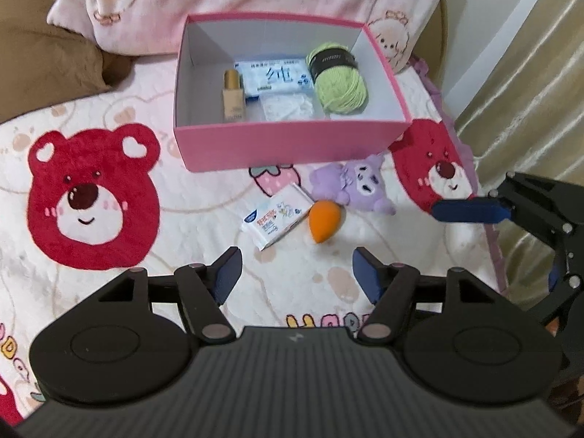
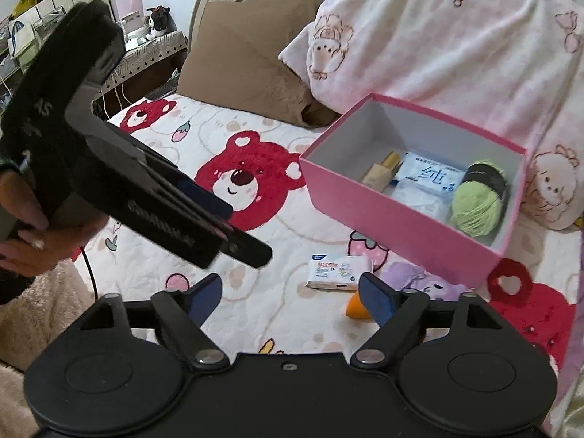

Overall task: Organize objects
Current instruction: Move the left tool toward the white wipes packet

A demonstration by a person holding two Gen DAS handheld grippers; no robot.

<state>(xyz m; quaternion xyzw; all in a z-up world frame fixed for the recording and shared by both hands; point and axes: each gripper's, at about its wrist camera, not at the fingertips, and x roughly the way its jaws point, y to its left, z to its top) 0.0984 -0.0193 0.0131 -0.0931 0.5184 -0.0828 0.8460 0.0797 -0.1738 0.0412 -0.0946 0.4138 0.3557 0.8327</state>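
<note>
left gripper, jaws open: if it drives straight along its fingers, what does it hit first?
Probably the white tissue pack on the bedspread, with the orange makeup sponge just right of that line. The left gripper holds nothing. Depth is unclear; a shallower path could reach the pink box.
</note>
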